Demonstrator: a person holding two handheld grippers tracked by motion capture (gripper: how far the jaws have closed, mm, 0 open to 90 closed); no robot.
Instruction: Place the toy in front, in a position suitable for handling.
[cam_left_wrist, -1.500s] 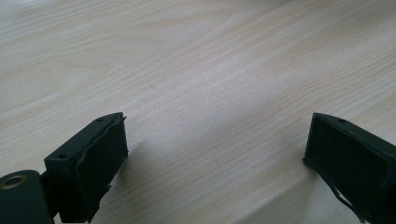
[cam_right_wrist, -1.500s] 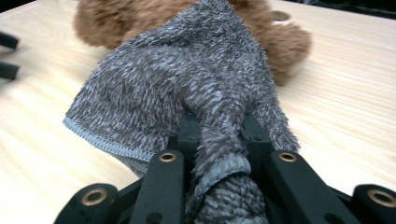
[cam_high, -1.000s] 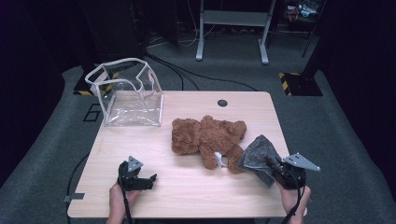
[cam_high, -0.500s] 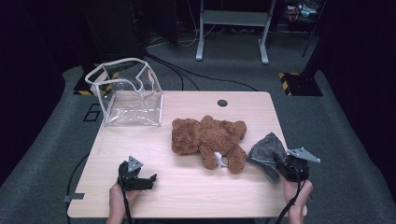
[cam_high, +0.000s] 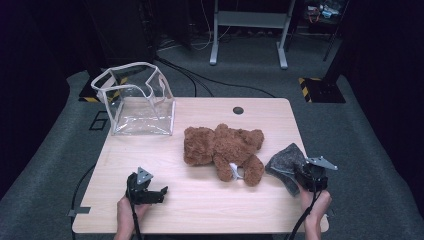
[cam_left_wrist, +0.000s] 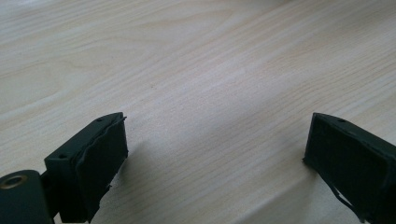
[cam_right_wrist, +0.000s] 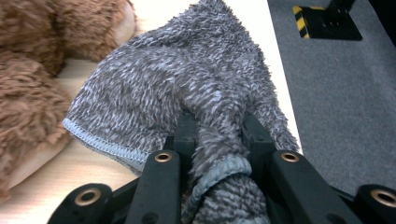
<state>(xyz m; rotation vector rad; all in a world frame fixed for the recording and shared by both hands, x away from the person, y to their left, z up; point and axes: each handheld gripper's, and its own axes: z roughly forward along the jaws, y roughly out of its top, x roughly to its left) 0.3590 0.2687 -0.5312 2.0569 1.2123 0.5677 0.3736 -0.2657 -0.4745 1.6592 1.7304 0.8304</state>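
My right gripper (cam_high: 300, 173) pinches grey cloth (cam_high: 286, 162) bunched, for carrying; my left gripper (cam_high: 159, 192) rests wide open, empty, spare.

On the table (cam_high: 200, 200): one teddy bear (cam_high: 222, 149), one grey cloth (cam_high: 286, 162), one clear bag (cam_high: 139, 102).

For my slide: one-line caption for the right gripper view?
Right gripper shut on grey cloth at the table edge, beside a brown teddy.
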